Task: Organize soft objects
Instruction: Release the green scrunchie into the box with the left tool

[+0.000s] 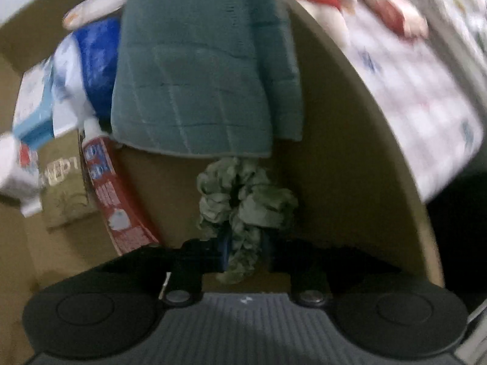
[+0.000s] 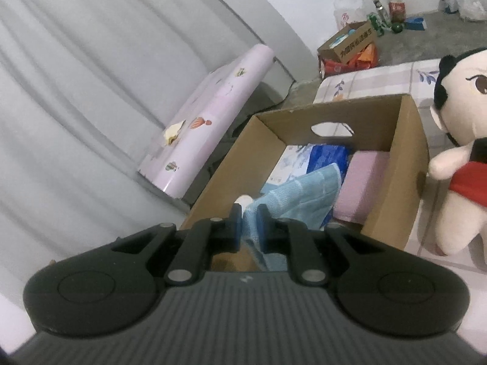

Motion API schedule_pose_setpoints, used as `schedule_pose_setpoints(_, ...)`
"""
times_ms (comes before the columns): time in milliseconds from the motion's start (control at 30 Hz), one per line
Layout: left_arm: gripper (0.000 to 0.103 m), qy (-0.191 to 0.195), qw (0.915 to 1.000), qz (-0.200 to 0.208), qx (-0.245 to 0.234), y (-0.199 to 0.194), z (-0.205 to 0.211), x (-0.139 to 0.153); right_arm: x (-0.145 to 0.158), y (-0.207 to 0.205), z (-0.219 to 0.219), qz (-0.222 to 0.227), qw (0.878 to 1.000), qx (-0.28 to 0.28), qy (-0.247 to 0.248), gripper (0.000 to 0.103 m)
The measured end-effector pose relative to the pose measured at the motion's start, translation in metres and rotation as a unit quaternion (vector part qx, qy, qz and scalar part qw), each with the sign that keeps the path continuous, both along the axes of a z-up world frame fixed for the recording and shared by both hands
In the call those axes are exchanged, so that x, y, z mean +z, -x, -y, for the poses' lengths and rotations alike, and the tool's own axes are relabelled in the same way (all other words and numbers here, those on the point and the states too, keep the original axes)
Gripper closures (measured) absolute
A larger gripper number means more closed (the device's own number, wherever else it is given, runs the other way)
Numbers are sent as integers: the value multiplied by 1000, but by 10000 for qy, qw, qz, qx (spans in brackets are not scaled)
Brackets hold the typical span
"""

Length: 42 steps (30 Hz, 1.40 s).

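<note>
Scrunchie of ruffled grey-green fabric shows only in left wrist view, pinched by left gripper, which points steeply down into brown cardboard box w/ a red-and-white tube beside. Right wrist view alone shows big plush doll in red top standing just outside the box. Right gripper, angled down over the box edge, is clamped on light blue checked towel.
</note>
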<state>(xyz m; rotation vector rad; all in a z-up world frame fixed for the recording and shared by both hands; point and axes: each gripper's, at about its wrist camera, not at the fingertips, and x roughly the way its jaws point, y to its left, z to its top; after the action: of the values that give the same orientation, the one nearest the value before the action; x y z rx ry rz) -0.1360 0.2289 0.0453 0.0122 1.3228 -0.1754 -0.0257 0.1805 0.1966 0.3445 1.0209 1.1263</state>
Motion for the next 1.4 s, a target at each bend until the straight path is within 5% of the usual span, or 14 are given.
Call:
schedule_pose_setpoints(267, 88, -233, 9976, 385, 526, 35, -20, 45, 0, 7, -1, -130, 9994, 333, -23, 92)
schedule_pose_setpoints(400, 88, -1116, 9901, 553, 649, 55, -36, 71, 8, 16, -13, -199, 9981, 561, -170, 92)
schedule_pose_setpoints(533, 85, -1288, 9874, 279, 878, 57, -65, 71, 20, 29, -27, -150, 9958, 854, -299, 92)
schedule_pose_setpoints(667, 77, -1600, 9819, -110, 1005, 38, -82, 39, 10, 38, -40, -291, 9946, 994, -19, 92)
schedule_pose_setpoints(767, 46, -1835, 9784, -230, 924, 34, -81, 29, -9, 40, -45, -305, 9937, 969, 477, 92)
schedule_pose_setpoints(833, 47, -1803, 9796, -81, 885, 37, -79, 38, -19, 42, -45, -121, 9917, 884, 930, 92)
schedule_pose_setpoints(900, 62, -1523, 9835, 299, 926, 40, -74, 55, -22, 41, -39, -18, 9905, 809, 1111, 92)
schedule_pose_setpoints(967, 81, -1085, 9890, 611, 796, 33, -62, 63, -19, 40, -24, -83, 9932, 735, 897, 91)
schedule_pose_setpoints(1067, 84, -507, 9936, 859, 537, 9, -41, 61, -5, 34, 5, -136, 9983, 404, 406, 88)
schedule_pose_setpoints(1233, 84, 31, 9970, 760, 130, -47, -7, 36, 8, 24, 37, 78, 9991, 149, 389, 82)
schedule_pose_setpoints(1267, 93, -41, 9981, 618, -35, -55, 0, 28, 7, 22, 43, 55, 9991, 98, 399, 82)
schedule_pose_setpoints(1400, 89, -510, 9951, -54, -845, -60, 13, 7, -3, 11, 64, -265, 9995, -41, 190, 82)
